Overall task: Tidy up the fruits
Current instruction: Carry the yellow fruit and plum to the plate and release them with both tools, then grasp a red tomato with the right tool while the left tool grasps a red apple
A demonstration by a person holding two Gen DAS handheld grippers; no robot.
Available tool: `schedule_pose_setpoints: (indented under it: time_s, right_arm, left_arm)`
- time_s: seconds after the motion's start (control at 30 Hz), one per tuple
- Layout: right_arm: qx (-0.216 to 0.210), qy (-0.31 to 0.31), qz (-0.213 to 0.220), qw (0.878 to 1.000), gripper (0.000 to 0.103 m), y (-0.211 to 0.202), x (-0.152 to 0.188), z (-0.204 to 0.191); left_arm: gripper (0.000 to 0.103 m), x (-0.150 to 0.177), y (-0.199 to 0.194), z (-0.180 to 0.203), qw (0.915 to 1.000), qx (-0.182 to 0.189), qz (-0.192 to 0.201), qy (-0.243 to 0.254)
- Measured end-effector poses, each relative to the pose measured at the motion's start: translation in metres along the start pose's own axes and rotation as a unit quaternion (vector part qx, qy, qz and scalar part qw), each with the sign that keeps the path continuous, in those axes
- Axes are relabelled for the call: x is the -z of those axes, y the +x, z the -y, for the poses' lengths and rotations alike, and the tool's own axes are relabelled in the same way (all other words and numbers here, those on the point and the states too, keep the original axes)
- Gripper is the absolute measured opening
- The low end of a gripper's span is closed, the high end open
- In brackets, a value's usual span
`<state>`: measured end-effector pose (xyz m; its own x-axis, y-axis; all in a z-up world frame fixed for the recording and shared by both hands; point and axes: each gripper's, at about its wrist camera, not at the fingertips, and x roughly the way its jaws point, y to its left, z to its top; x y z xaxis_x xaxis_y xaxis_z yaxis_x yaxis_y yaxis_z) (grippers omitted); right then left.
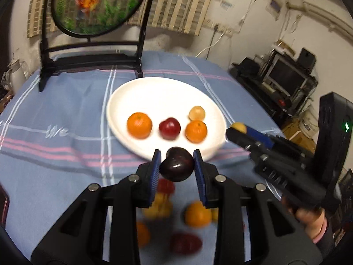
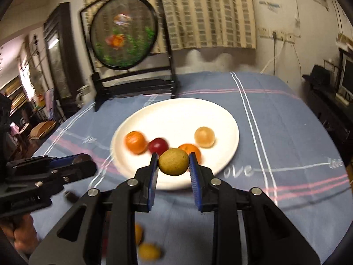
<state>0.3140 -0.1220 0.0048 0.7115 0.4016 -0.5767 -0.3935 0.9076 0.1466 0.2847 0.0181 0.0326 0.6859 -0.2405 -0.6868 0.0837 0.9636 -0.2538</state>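
A dark plum [image 1: 176,164] is clamped in the left gripper [image 1: 177,167] and a yellow-green fruit [image 2: 173,161] in the right gripper [image 2: 173,165] — both carried above the near edge of the white plate [image 1: 154,92]. Next, probably, each is lowered onto bare plate beside the four fruits already there — then released.

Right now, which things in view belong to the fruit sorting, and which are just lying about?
Job:
- plate with two oranges, a red fruit and a pale fruit
- dark plum in left gripper
- yellow-green fruit in right gripper
- loose fruits on the cloth

Lying about:
- fish screen
- tablecloth
- monitor
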Motion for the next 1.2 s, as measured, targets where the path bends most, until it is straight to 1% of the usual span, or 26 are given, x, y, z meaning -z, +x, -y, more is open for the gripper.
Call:
schedule_pose_setpoints:
  time_s: [0.07,0.1,0.13,0.2,0.23,0.27,0.3,0.33,0.4,0.43,0.47,0.5,0.57,0.6,0.67,0.7,0.77,0.83,0.9,1.0,1.03,1.07,1.13,1.2]
  right_arm:
    - [0.009,-0.004,-0.022,1.0,0.028,0.023,-0.001,0.004]
    - [0.006,-0.003,-0.032,0.999,0.028,0.031,0.0,0.005]
    - [0.005,-0.002,-0.041,0.999,0.028,0.038,0.0,0.007]
    - [0.0,-0.007,-0.05,0.999,0.028,0.043,0.001,0.006]
    - [0.001,-0.014,-0.05,0.999,0.03,0.045,0.001,0.005]
    - [0.002,-0.018,-0.051,0.999,0.033,0.046,0.001,0.003]
    - [0.005,-0.021,-0.051,0.998,0.036,0.047,0.0,0.003]
    - [0.014,-0.021,-0.049,0.999,0.042,0.048,0.0,0.004]
    - [0.014,-0.011,-0.047,0.999,0.052,0.046,-0.001,0.009]
    - [0.003,0.002,-0.046,0.999,0.056,0.041,-0.001,0.012]
    - [-0.003,0.01,-0.046,0.999,0.058,0.037,0.0,0.014]
    - [-0.011,0.016,-0.044,0.999,0.06,0.031,0.0,0.015]
    - [-0.023,0.009,-0.036,0.999,0.06,0.016,0.004,0.01]
    - [-0.023,0.0,-0.034,0.999,0.06,0.012,0.007,0.006]
    - [-0.017,-0.028,-0.031,0.999,0.06,0.002,0.013,-0.008]
    - [-0.014,-0.041,-0.028,0.999,0.06,-0.002,0.018,-0.013]
    - [-0.006,-0.064,-0.021,0.998,0.06,-0.01,0.027,-0.024]
    - [-0.008,-0.073,-0.025,0.997,0.06,-0.014,0.036,-0.031]
    - [-0.017,-0.07,-0.031,0.997,0.06,-0.018,0.042,-0.031]
    - [-0.036,-0.059,-0.051,0.996,0.06,-0.026,0.054,-0.026]
    - [-0.041,-0.062,-0.061,0.995,0.06,-0.028,0.059,-0.026]
    - [-0.042,-0.071,-0.075,0.994,0.06,-0.029,0.064,-0.027]
    - [-0.037,-0.09,-0.089,0.991,0.06,-0.035,0.071,-0.03]
    - [-0.048,-0.1,-0.101,0.989,0.06,-0.037,0.077,-0.032]
  left_arm:
    - [0.03,-0.01,0.022,0.002,0.9998,-0.012,-0.016,0.001]
    - [0.03,-0.015,0.037,0.002,0.9994,-0.024,-0.026,0.0]
    - [0.03,-0.018,0.043,0.001,0.999,-0.028,-0.034,-0.001]
    - [0.031,-0.02,0.059,-0.002,0.998,-0.034,-0.053,-0.005]
    - [0.031,-0.021,0.063,-0.002,0.9975,-0.039,-0.058,-0.006]
    - [0.037,-0.021,0.066,-0.004,0.9971,-0.048,-0.058,-0.008]
    - [0.049,-0.022,0.069,-0.004,0.9965,-0.063,-0.054,-0.008]
    - [0.055,-0.021,0.068,-0.005,0.9957,-0.079,-0.049,-0.008]
    - [0.083,-0.02,0.059,-0.012,0.9937,-0.105,-0.037,-0.008]
    - [0.088,-0.02,0.05,-0.015,0.994,-0.104,-0.03,-0.011]
    - [0.093,-0.021,0.042,-0.019,0.9948,-0.098,-0.025,-0.014]
    - [0.094,-0.02,0.029,-0.023,0.9958,-0.088,-0.016,-0.019]
    - [0.097,-0.015,0.006,-0.026,0.9966,-0.08,0.002,-0.021]
    - [0.1,-0.008,-0.008,-0.027,0.9964,-0.081,0.018,-0.015]
    - [0.101,0.008,-0.027,-0.029,0.9945,-0.097,0.038,0.002]
    - [0.101,0.016,-0.031,-0.028,0.994,-0.101,0.039,0.01]
    - [0.101,0.03,-0.034,-0.028,0.9942,-0.102,0.027,0.023]
    - [0.101,0.042,-0.039,-0.026,0.9951,-0.092,0.013,0.033]
    - [0.101,0.054,-0.048,-0.023,0.9955,-0.082,0.023,0.04]
    - [0.101,0.07,-0.059,-0.018,0.995,-0.071,0.04,0.058]
    - [0.101,0.076,-0.06,-0.016,0.9946,-0.07,0.04,0.065]
    - [0.101,0.081,-0.06,-0.015,0.9943,-0.069,0.038,0.071]
    - [0.101,0.093,-0.059,-0.013,0.9941,-0.063,0.027,0.084]
    - [0.101,0.1,-0.057,-0.01,0.9945,-0.048,0.011,0.093]
